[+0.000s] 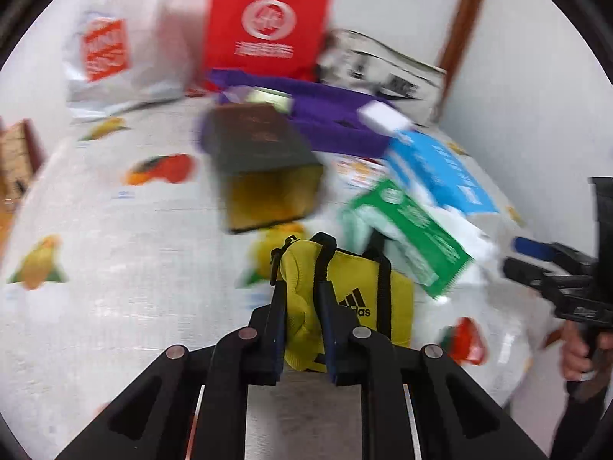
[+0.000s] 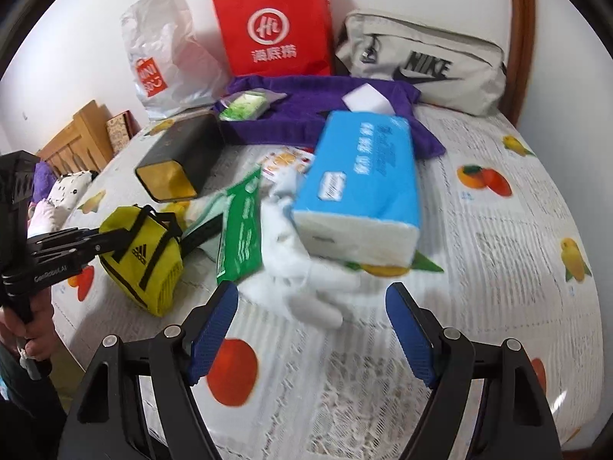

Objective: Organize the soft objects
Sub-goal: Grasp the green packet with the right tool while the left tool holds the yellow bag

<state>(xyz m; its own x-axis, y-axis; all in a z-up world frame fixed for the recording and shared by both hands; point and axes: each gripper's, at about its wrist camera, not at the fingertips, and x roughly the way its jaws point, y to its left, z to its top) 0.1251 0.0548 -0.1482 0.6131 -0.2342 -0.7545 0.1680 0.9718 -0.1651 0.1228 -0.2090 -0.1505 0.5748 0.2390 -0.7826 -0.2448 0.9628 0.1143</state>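
Yellow fabric pouch (image 1: pixel 345 299) in left gripper (image 1: pixel 300 306)

Two wrist views, close, facing cluttered bed (image 2: pixel 498 230), sharing yellow bag (image 1: pixel 345 291).

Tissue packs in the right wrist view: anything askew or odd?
Yes. The blue tissue pack sits tilted, propped on the white cloth instead of lying flat. The green pack leans against that same heap. Nothing looks spilled or torn. The left gripper is shut on the yellow Adidas bag.
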